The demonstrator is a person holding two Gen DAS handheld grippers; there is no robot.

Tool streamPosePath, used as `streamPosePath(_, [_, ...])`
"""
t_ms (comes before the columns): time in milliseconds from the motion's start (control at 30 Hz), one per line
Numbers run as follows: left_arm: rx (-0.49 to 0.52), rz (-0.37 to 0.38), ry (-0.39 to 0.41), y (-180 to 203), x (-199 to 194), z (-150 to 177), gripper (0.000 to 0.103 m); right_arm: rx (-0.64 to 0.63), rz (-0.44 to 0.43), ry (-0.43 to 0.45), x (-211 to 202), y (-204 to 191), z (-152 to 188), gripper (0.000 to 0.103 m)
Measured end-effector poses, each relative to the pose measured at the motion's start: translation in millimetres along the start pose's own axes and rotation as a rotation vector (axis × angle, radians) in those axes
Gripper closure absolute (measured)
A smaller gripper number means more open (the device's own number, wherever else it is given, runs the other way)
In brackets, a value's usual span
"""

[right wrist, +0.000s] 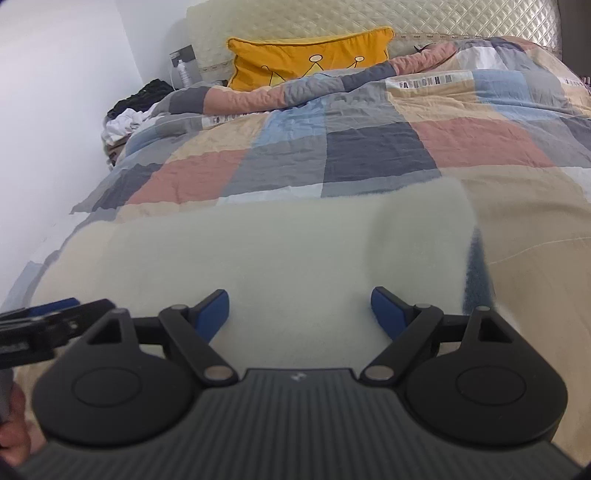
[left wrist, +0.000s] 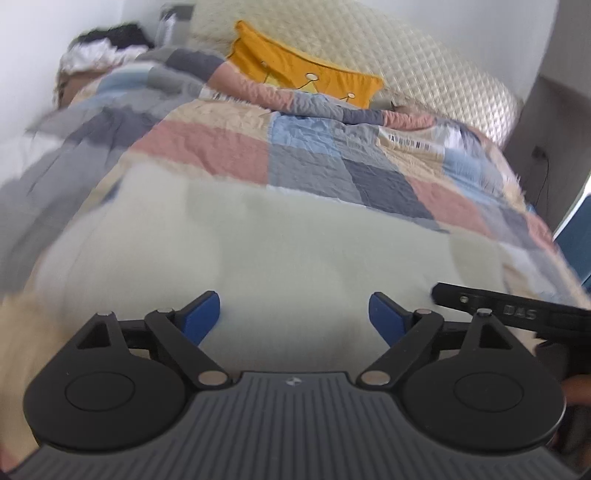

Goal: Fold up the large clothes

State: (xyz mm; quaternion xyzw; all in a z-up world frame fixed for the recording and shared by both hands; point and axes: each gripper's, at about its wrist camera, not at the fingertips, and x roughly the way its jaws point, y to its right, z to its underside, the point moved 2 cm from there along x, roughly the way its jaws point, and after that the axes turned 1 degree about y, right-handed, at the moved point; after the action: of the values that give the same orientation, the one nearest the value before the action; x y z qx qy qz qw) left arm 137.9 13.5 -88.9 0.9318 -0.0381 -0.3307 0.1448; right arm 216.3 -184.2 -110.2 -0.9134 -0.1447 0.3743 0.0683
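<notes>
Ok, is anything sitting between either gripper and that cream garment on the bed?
Nothing visible. The left gripper and right gripper are both open, right above the cream garment, which lies flat on the patchwork quilt. The yellow pillow lies far back by the headboard.

Home bedroom — patchwork quilt (right wrist: 369,147), yellow cushion (right wrist: 310,55), quilted headboard (right wrist: 295,18)
</notes>
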Motion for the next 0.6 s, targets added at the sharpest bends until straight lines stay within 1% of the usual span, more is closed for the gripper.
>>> streamPosePath(100, [-0.182,0.056,-0.06,-23.2,-11.1,13.7,0.011,0.003,-0.001,-0.002,-2.4,-0.1,1.1,0.017])
streamPosePath(167, [-0.305,0.094,-0.11,-41.5,-4.0,18.9,0.011,0.009,-0.001,-0.002,-1.8,0.2,1.3,0.017])
streamPosePath(200, [-0.355,0.108,-0.119,-49.4,0.3,19.8,0.011,0.011,-0.001,-0.002,-1.4,0.4,1.4,0.017])
streamPosePath(233, [-0.4,0.112,-0.123,-57.4,5.9,19.9,0.011,0.013,0.0,-0.002,-0.9,0.2,1.6,0.017])
streamPosePath(333, [-0.555,0.08,-0.131,-78.9,18.1,21.4,0.011,0.005,0.006,-0.002,0.1,-1.3,2.2,0.017])
streamPosePath(500, [-0.799,0.148,-0.128,-108.8,31.9,36.6,0.011,-0.006,0.005,0.0,0.2,-1.4,3.4,0.017])
streamPosePath(600, [-0.876,0.17,-0.105,-119.7,36.7,37.0,0.012,-0.003,0.007,0.0,0.1,-2.2,3.6,0.016])
